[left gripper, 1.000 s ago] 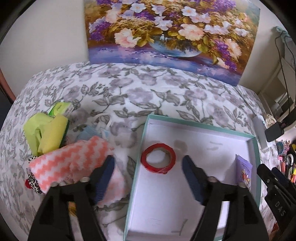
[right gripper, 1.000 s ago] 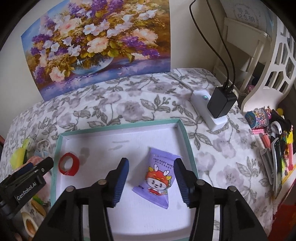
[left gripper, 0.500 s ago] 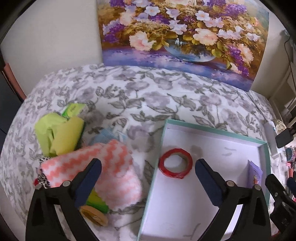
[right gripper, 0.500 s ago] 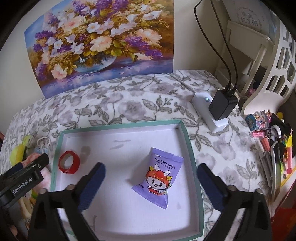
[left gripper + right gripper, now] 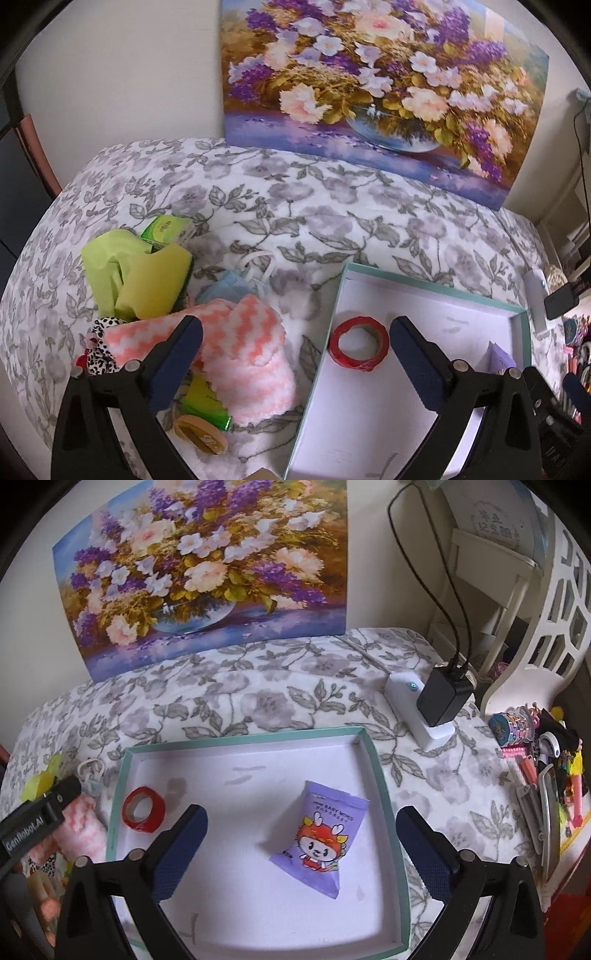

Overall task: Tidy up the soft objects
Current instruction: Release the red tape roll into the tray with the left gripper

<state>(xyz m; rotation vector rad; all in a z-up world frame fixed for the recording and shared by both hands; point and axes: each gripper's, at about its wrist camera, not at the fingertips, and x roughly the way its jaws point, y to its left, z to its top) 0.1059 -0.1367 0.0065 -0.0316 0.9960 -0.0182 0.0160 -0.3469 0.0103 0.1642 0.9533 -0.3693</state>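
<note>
Purple wipes packet (image 5: 320, 837) lies loose near the tray's (image 5: 384, 786) right wall, right gripper (image 5: 301, 834) now spread wide above it — released, I'd judge — while the left gripper (image 5: 295, 354), also agape, has swung toward the pink towel (image 5: 236, 354) outside the tray's left edge.

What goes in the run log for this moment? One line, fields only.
left tool: open, empty | right tool: open, empty | tray: tape, wipes inside | towel: outside, left of tray
</note>
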